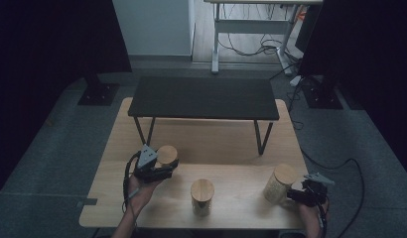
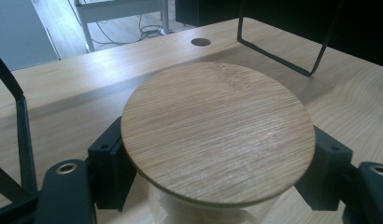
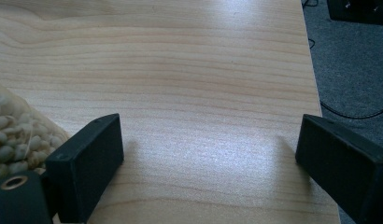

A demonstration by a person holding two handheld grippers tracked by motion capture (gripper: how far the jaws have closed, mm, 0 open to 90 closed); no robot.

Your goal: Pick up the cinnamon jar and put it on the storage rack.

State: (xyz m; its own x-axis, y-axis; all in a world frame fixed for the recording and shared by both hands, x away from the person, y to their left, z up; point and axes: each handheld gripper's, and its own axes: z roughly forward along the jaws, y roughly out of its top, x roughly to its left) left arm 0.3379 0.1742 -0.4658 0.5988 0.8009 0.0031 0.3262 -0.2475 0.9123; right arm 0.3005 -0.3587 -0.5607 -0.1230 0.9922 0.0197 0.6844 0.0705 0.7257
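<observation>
Bamboo-lidded jar (image 2: 217, 135) sits clenched in the left tool (image 1: 159, 166), seemingly mid-lift; the right tool (image 1: 303, 194) gapes empty beside another jar (image 1: 280, 183). Next: carry it steadily.

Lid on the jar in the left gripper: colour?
Light tan wood with fine straight grain; lid shows best in the left gripper view.

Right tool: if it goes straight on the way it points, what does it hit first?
Probably nothing but bare tabletop: the open right tool has nothing between its jaws. The jar of pale beans sits off beside one jaw. Depth is unclear.
</observation>
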